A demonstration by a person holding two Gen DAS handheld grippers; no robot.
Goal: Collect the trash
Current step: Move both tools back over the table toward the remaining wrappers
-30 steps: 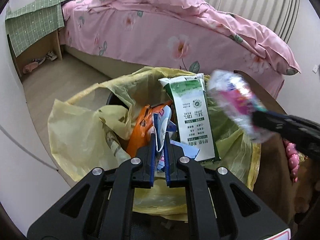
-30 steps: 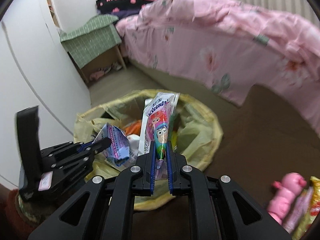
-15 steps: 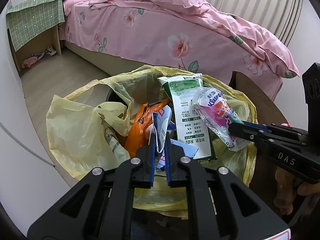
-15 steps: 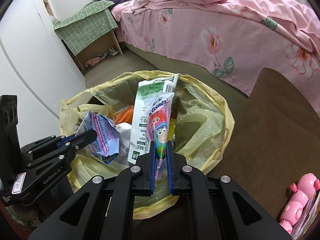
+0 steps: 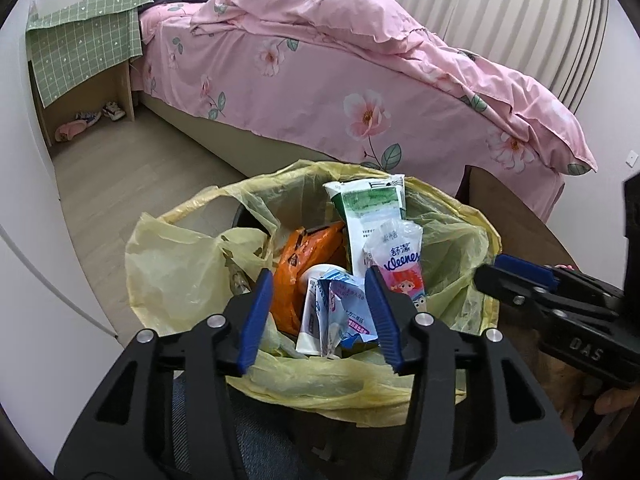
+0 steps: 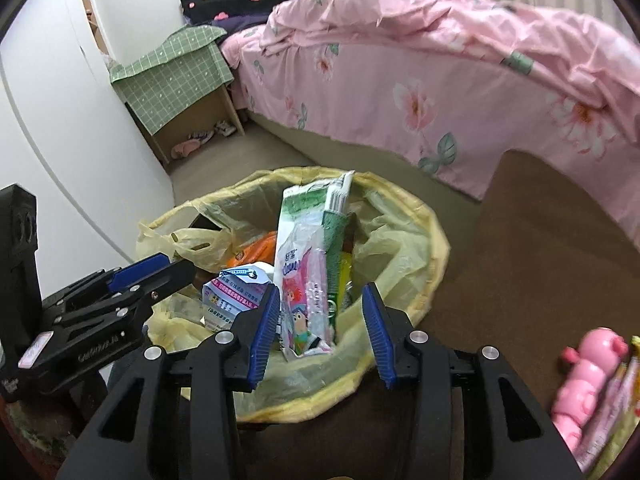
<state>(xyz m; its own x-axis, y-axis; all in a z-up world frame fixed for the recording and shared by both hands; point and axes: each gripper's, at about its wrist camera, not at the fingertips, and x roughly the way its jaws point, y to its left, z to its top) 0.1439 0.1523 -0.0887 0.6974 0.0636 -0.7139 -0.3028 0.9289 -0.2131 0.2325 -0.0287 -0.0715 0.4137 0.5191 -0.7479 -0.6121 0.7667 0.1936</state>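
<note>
A bin lined with a yellow bag (image 5: 172,264) (image 6: 424,240) holds trash: a green-and-white carton (image 5: 372,208), an orange wrapper (image 5: 308,252), a crumpled blue-and-white wrapper (image 5: 340,312) (image 6: 236,296) and a pink Kleenex tissue pack (image 5: 400,264) (image 6: 300,292). My left gripper (image 5: 318,280) (image 6: 176,266) hangs over the bin with its jaws opening. The blue-and-white wrapper lies loose between them, free of the pads. My right gripper (image 6: 320,292) (image 5: 490,270) is over the bin's right side, jaws opening too. The tissue pack stands between them and leans on the carton.
A bed with a pink floral cover (image 5: 360,92) runs behind the bin. A small cabinet under a green checked cloth (image 5: 84,48) stands at the far left. A brown table (image 6: 540,260) lies to the right, with a pink toy (image 6: 588,376) and packets at its edge.
Both grippers were shut, the left on the blue-and-white wrapper, the right on the tissue pack. Both have opened, and the two items now rest in the bin.
</note>
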